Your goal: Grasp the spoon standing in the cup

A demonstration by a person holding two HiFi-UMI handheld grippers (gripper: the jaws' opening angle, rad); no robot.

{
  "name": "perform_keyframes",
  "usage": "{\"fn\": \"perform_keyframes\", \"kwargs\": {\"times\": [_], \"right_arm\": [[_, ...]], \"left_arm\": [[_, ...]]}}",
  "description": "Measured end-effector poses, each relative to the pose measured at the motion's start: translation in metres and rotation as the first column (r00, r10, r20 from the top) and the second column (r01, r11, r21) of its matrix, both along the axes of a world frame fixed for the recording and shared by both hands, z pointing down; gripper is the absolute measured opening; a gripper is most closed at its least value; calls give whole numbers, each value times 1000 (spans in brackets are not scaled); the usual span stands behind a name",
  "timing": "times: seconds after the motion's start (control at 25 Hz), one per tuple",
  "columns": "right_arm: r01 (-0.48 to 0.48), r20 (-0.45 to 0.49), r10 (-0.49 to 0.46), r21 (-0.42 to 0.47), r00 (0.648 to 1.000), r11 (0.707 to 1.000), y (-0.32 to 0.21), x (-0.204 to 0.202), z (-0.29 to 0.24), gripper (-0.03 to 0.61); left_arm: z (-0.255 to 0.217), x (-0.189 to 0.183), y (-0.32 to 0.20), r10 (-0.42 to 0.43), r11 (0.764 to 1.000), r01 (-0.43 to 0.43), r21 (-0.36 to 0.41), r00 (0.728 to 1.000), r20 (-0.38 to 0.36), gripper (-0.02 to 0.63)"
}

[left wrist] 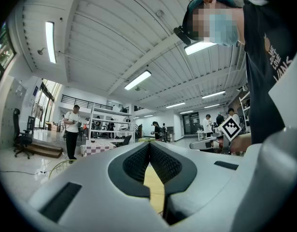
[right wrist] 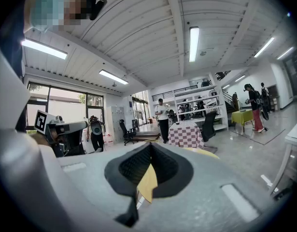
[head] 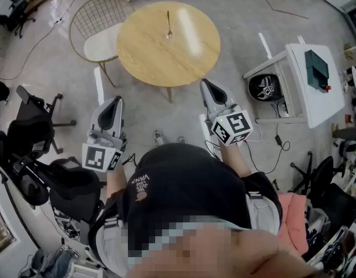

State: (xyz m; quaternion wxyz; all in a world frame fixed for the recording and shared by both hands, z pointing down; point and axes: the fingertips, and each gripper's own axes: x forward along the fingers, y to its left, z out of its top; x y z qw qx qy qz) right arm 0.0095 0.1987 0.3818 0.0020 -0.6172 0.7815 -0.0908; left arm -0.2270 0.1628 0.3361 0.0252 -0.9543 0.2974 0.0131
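Observation:
A round wooden table (head: 160,54) stands ahead of me in the head view. Near its far middle a thin spoon (head: 168,19) stands upright in a small cup (head: 168,35). My left gripper (head: 116,101) and right gripper (head: 205,84) are held side by side in front of my body, well short of the table's near edge and pointing toward it. Both are shut with nothing between their tips. In the left gripper view the left gripper (left wrist: 149,144) has its tips touching, with only a strip of the table (left wrist: 154,187) showing below them. The right gripper (right wrist: 150,146) looks the same.
A wire chair with a white seat (head: 99,30) stands at the table's left. A white desk (head: 316,80) and a dark helmet-like object (head: 264,87) are at the right. Black office chairs (head: 33,138) crowd the left. People stand far off in the hall (left wrist: 71,129).

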Motion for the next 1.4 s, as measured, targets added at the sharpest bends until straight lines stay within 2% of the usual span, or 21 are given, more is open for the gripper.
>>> {"fn": "perform_keyframes", "kwargs": {"times": [0.32, 0.8, 1.0, 1.12, 1.32, 1.4], "right_arm": [[-6, 35, 6, 23, 999, 1000, -9, 5, -1, -3], [-99, 56, 97, 20, 994, 995, -29, -11, 4, -2], [-110, 58, 109, 20, 992, 994, -39, -16, 6, -2], [-110, 57, 109, 22, 992, 994, -48, -6, 6, -2], [-91, 58, 90, 15, 994, 996, -67, 8, 7, -2], [-79, 58, 78, 14, 995, 997, -77, 15, 7, -2]], "left_arm": [[3, 9, -10, 25, 1000, -25, -1, 1000, -16, 11], [7, -7, -44, 120, 993, -120, -10, 993, -6, 11], [10, -4, -59, 148, 989, -148, -21, 989, -7, 11], [11, 6, -66, 149, 988, -149, -39, 989, 1, 11], [10, 18, -82, 127, 992, -127, -18, 992, -4, 11], [10, 27, -88, 112, 993, -112, -40, 994, -3, 11]]}}
